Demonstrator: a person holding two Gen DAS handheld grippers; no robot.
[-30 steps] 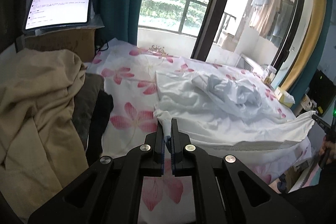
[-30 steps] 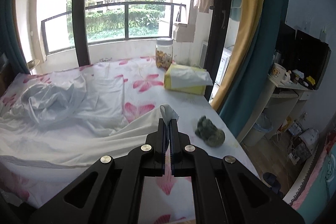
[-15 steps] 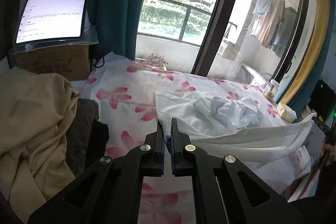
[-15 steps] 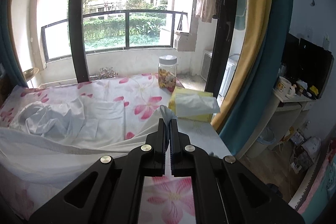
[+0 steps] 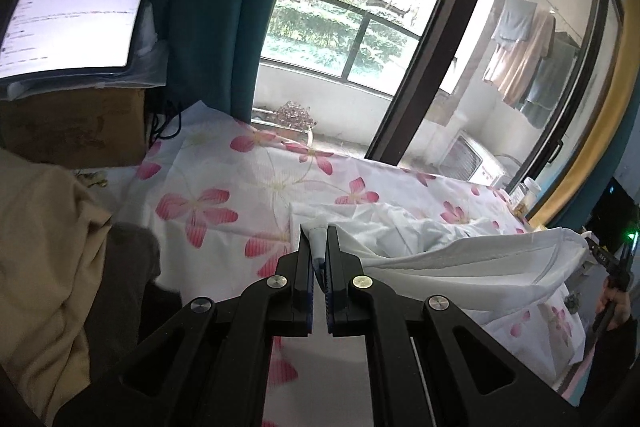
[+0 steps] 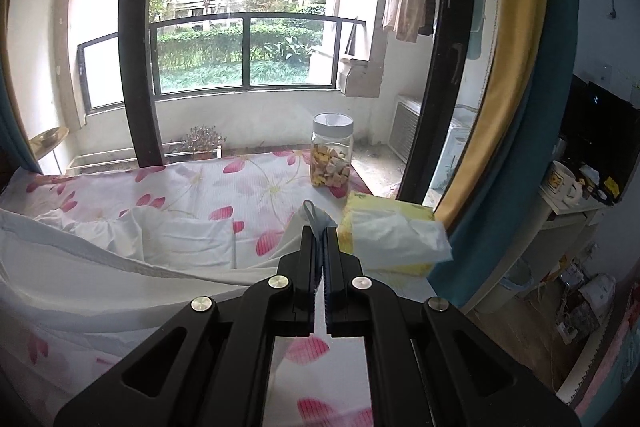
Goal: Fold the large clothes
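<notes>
A large white garment [image 5: 460,259] lies across a bed with a pink-flowered sheet [image 5: 248,187]. My left gripper [image 5: 319,243] is shut on one corner of it, a small tuft of cloth showing between the pads. From there the lifted edge stretches taut to the right, where the other gripper [image 5: 612,259] and a hand show at the frame edge. In the right wrist view, my right gripper [image 6: 319,231] is shut on the opposite corner of the white garment [image 6: 120,267], whose raised edge runs off to the left above the flowered sheet [image 6: 260,183]. The rest of the garment lies crumpled underneath.
A beige cloth pile [image 5: 44,259] and dark clothes [image 5: 128,267] lie left of the bed, by a cardboard box [image 5: 76,131] with a lit tablet [image 5: 72,23]. A snack jar [image 6: 332,155] and yellow tissue pack [image 6: 384,239] sit at the bed's right end. A side table with a mug [image 6: 564,179] stands right.
Both grippers have carried the garment's near edge forward towards the window. The edge now hangs lifted over the crumpled part, and the green object by the right gripper has gone out of view.
</notes>
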